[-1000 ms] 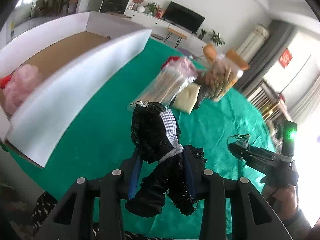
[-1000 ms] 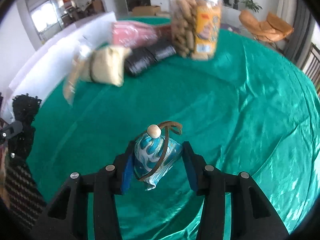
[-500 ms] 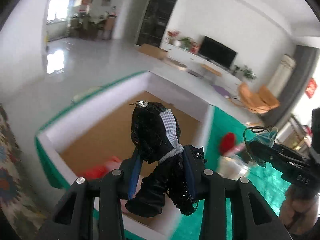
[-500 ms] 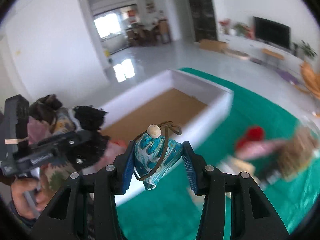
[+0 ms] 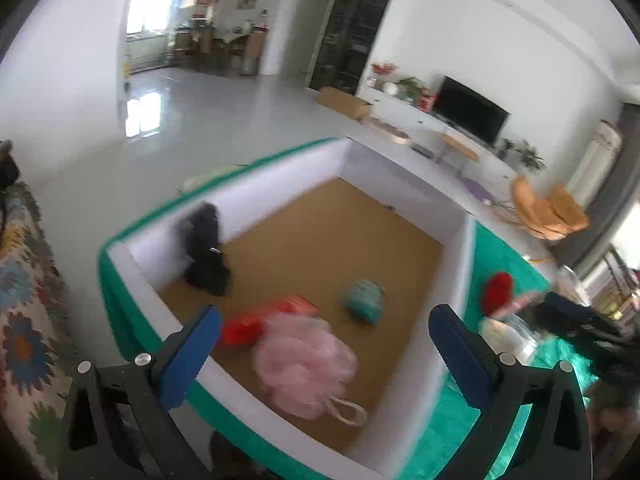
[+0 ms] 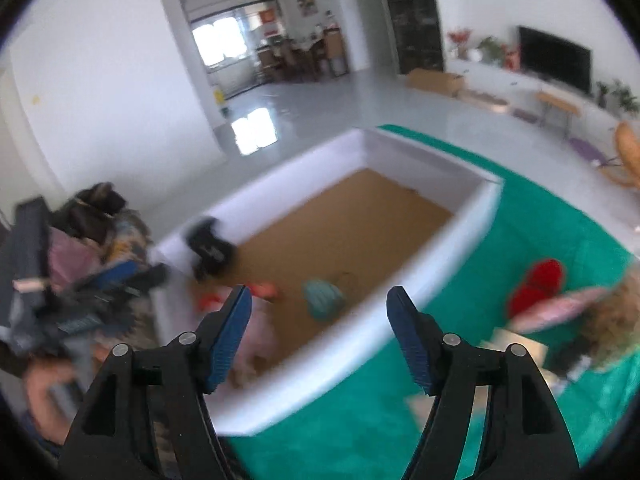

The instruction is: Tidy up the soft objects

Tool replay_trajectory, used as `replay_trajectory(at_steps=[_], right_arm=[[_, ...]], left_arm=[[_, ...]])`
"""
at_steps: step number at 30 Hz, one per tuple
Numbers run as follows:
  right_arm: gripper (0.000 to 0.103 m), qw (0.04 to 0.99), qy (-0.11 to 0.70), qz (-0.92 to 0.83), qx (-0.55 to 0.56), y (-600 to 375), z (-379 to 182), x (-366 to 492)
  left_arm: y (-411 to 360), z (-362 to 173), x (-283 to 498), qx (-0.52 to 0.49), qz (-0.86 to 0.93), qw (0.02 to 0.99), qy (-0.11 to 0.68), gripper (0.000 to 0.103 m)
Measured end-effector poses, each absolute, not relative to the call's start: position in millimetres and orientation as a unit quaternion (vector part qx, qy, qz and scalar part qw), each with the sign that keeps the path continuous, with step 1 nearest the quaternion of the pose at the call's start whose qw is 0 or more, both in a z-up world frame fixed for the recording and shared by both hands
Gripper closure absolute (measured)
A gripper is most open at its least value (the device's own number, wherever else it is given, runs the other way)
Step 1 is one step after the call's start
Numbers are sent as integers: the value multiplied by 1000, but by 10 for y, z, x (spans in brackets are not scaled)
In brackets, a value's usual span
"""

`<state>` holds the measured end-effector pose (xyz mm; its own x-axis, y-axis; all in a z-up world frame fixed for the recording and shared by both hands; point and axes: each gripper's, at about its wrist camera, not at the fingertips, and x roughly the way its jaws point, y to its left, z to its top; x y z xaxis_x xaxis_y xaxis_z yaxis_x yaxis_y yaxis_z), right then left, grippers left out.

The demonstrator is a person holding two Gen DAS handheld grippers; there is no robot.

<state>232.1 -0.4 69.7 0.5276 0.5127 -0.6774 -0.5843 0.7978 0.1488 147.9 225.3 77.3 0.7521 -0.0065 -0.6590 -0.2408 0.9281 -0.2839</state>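
Note:
A white-walled box with a brown floor stands on the green tablecloth. Inside lie a black lacy soft toy against the left wall, a teal pouch, a pink mesh puff and a red item. My left gripper is open and empty above the box's near end. My right gripper is open and empty above the box; this view also shows the black toy and the teal pouch, blurred.
On the green cloth right of the box lie a red-lidded packet and other packets and a jar, blurred. The left hand-held gripper shows at the left of the right wrist view. A living room lies beyond the table.
Both grippers opened. The black toy left my left gripper and the teal pouch left my right gripper; both now lie in the box.

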Motion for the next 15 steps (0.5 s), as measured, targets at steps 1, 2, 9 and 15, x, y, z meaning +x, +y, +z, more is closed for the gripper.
replay_trajectory(at_steps=[1, 2, 9, 15], right_arm=[[30, 879, 370, 297, -56, -164, 610, 2294], [30, 884, 370, 277, -65, -327, 520, 2267], [30, 896, 422, 119, -65, -1829, -465, 1946], [30, 897, 440, 40, -15, -2650, -892, 1664]], left_arm=[[2131, 770, 1474, -177, 52, 920, 346, 0], [1949, 753, 1411, -172, 34, 922, 346, 0], [691, 392, 1193, -131, -92, 904, 396, 0], [-57, -382, 1307, -90, -103, 877, 461, 0]])
